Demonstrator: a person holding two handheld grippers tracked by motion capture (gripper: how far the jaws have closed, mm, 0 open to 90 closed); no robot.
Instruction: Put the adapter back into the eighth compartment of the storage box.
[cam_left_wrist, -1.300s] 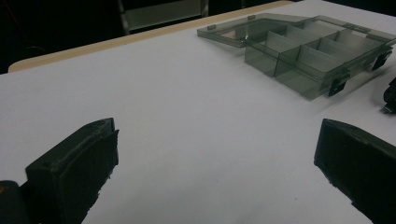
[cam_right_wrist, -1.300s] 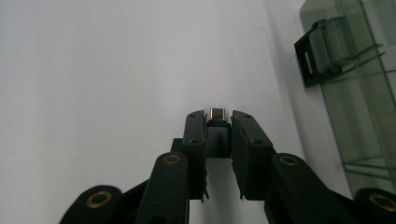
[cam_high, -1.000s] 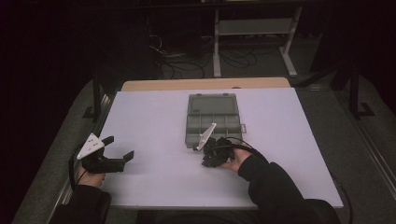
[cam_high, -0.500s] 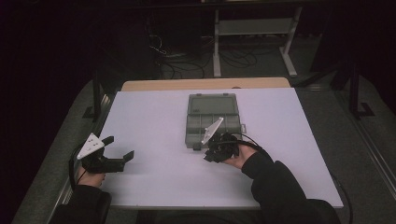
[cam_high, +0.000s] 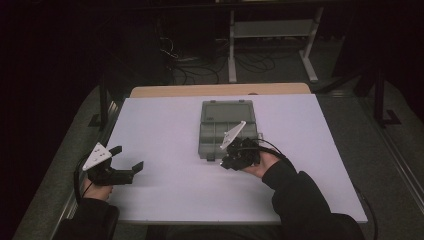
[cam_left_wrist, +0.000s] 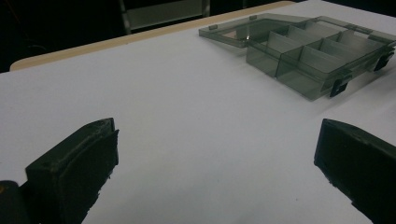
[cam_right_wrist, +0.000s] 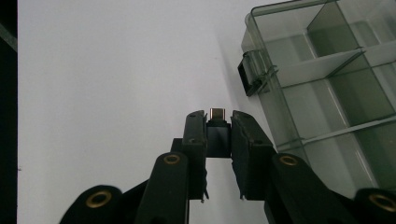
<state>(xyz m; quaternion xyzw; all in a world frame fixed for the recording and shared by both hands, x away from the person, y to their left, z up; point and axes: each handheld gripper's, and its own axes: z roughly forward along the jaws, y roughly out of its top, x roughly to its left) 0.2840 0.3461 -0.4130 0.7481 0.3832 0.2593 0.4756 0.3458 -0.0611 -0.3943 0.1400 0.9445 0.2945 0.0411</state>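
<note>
A clear grey compartment box (cam_high: 228, 129) lies open on the white table, its lid flat behind it; it also shows as the box (cam_left_wrist: 308, 51) and the box (cam_right_wrist: 336, 88). My right gripper (cam_high: 226, 163) hovers at the box's near left corner, shut on a small black adapter (cam_right_wrist: 217, 133) with a metal plug tip pointing forward. The right gripper (cam_right_wrist: 218, 122) holds it just left of the box's front latch (cam_right_wrist: 252, 72). My left gripper (cam_high: 128, 157) rests at the table's left side, jaws wide open with nothing between them; the left gripper (cam_left_wrist: 215, 149) faces the box.
The white table top (cam_high: 165, 130) has a wooden edge (cam_high: 220, 90) at the back. Behind it on the dark floor stand a metal frame (cam_high: 270, 35) and loose cables (cam_high: 190, 65). Several box compartments look empty.
My right gripper has risen a little and moved toward the box's near left corner with the adapter held. The left gripper has stayed put.
</note>
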